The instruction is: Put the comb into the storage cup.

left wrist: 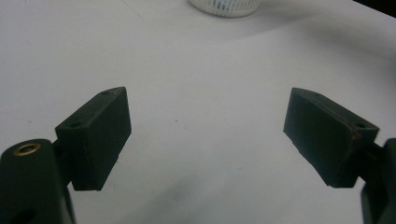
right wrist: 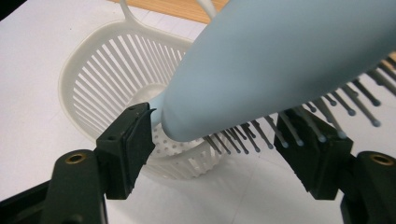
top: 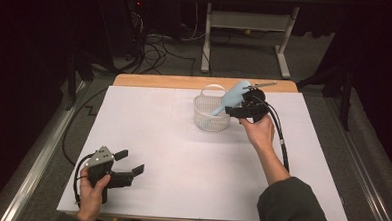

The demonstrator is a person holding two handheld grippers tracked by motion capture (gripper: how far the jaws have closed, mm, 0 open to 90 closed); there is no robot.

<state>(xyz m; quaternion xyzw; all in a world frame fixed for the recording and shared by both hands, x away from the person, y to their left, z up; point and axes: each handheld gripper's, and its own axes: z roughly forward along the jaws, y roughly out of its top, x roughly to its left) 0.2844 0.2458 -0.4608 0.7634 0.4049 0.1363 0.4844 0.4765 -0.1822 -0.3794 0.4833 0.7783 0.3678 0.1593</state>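
A light-blue hairbrush [top: 233, 96] leans handle-down in a white slatted basket [top: 208, 122] at the far middle of the table. Its head sticks up over the rim to the right. My right gripper [top: 232, 108] sits at the basket's right side. In the right gripper view the brush head [right wrist: 280, 56] lies between the jaws of that gripper [right wrist: 215, 114], which stand apart. Bristles brush the right-hand pad, and the left-hand pad sits just off the brush's edge. My left gripper [top: 130, 161] rests low at the near left, and its jaws [left wrist: 205, 100] are wide open over bare table.
A white sheet [top: 182, 155] covers the table, with a wooden strip [top: 160, 81] along the far edge. The basket's base [left wrist: 224, 5] peeks in at the top of the left gripper view. Cables and a desk frame [top: 247, 37] stand on the floor beyond.
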